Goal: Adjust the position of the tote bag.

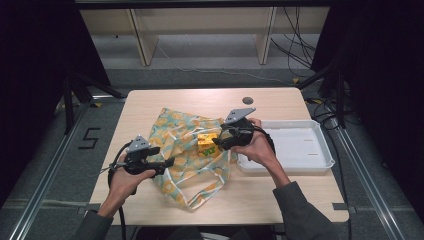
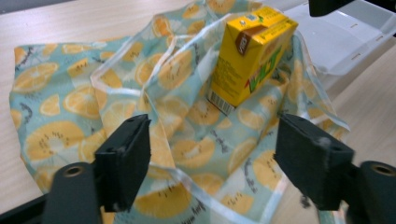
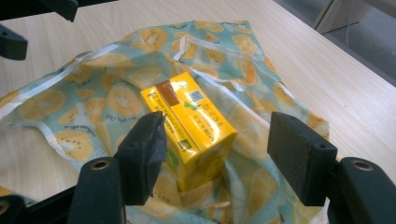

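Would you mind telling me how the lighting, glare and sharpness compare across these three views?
High view: the table is evenly lit while the surroundings fall into black, and the yellow juice carton is small and soft. Left gripper view: the carton is fairly sharp, its near jaws slightly blurred, the white tray bright and washed out. Right gripper view: glare streaks the carton top.

Left tongs (image 1: 167, 162): black body, grey three-cornered plate on top, black cable trailing from rear. Right tongs (image 1: 216, 145): same build. Blocky black jaws with matte pads, round screw holes at base. Grey long sleeves (image 1: 300, 210).
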Demonstrator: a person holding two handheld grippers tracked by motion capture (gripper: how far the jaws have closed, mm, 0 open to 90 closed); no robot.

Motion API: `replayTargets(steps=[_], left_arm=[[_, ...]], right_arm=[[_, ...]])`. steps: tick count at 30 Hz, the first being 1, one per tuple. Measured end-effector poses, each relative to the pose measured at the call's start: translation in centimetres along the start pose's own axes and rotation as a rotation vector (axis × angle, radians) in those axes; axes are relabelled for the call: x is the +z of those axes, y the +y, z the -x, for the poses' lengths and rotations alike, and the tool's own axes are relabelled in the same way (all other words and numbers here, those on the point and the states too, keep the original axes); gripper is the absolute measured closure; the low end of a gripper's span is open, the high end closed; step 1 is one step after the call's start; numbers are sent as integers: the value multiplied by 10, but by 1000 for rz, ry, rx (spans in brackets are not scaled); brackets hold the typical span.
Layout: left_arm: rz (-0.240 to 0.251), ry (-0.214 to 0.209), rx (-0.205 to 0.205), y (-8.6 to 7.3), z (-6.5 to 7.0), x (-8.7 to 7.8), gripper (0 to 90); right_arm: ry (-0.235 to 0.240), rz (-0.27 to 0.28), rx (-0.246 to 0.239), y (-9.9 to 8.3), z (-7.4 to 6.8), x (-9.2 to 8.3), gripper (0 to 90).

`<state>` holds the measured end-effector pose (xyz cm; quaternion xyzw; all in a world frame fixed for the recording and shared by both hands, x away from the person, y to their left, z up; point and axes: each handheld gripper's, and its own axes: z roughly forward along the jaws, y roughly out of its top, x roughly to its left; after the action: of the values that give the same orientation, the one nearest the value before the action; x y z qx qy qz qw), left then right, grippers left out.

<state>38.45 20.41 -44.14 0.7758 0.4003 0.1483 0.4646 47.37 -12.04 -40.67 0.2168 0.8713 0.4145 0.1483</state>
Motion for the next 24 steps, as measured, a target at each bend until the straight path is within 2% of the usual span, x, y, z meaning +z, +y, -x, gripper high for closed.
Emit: replayTargets(steps=[1,4,5,6,8,9,10,14,15,18,19,21,23,24], left_arm=[[2,-24,-20,-6,2,-2,261],[4,-22,-14,-12,6,-3,261],[-4,-33,-18,-14,7,-5,254],[1,-31,-7,-16,8,-6,254],[2,-35,-10,-21,11,-11,251],[5,-50,12,-25,12,-16,249],[5,-50,12,-25,12,-16,249],[2,-31,17,-34,16,-25,249],[2,-17,20,-36,16,-27,248],[6,2,8,-43,17,-32,240],[6,0,12,-46,16,-33,240],[-4,32,20,-52,18,-36,235],[-5,35,15,-57,18,-38,229],[-5,35,15,-57,18,-38,226]], right_arm=[[11,4,0,0,0,1,375],[24,12,-16,1,0,3,373],[31,8,-12,1,-1,5,364],[31,8,-12,1,-1,5,364],[46,8,-30,1,-1,8,352],[48,9,-31,1,-2,9,347],[48,9,-31,1,-2,9,347],[58,13,-23,1,-3,12,332],[70,3,-43,2,-3,14,323],[74,2,-27,1,-5,16,307],[72,4,-38,1,-4,18,302],[79,5,-47,1,-5,25,294],[80,-3,-41,1,-6,29,282],[79,-9,-56,0,-5,31,277]])
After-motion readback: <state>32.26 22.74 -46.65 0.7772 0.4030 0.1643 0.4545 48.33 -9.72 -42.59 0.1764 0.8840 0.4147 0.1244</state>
